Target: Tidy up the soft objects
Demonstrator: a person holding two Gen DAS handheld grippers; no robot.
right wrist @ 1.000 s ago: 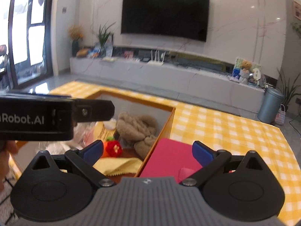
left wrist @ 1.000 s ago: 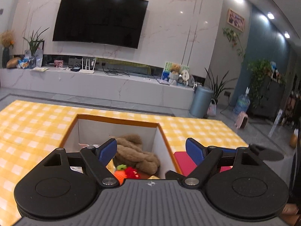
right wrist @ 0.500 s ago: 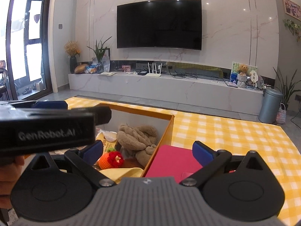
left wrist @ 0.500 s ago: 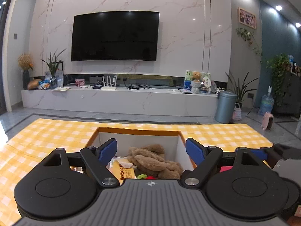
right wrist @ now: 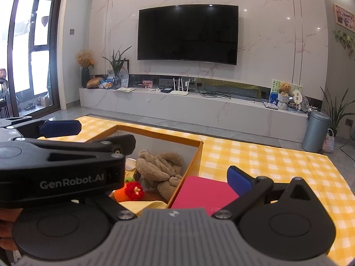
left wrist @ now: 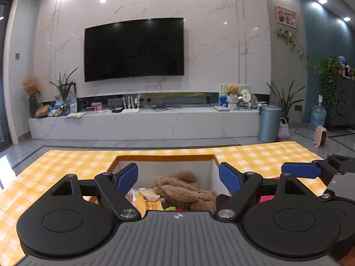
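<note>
An open cardboard box [left wrist: 164,157] with an orange rim sits in the yellow checked tabletop. Inside lie a brown plush toy [left wrist: 182,188], a yellow packet [left wrist: 150,202] and a bit of green and red. My left gripper [left wrist: 178,178] hovers open above the box's near side, holding nothing. In the right wrist view the same plush [right wrist: 159,168] lies beside a red and orange crochet toy [right wrist: 131,190] and a yellow cloth [right wrist: 142,206]. A pink pad [right wrist: 204,191] lies right of the box wall. My right gripper [right wrist: 175,180] is open above it, its left finger hidden by the left gripper's body [right wrist: 62,168].
The yellow checked cloth [right wrist: 277,161] runs wide to the right and behind the box. Beyond the table are a grey floor, a long marble TV bench [left wrist: 144,122] with a wall-hung TV, a blue-grey bin [left wrist: 269,123] and potted plants. A hand shows at the left edge [right wrist: 6,223].
Both cameras have tilted up and drawn back, so less of the box's inside shows. The left gripper has come further across the right wrist view, covering the right gripper's left finger.
</note>
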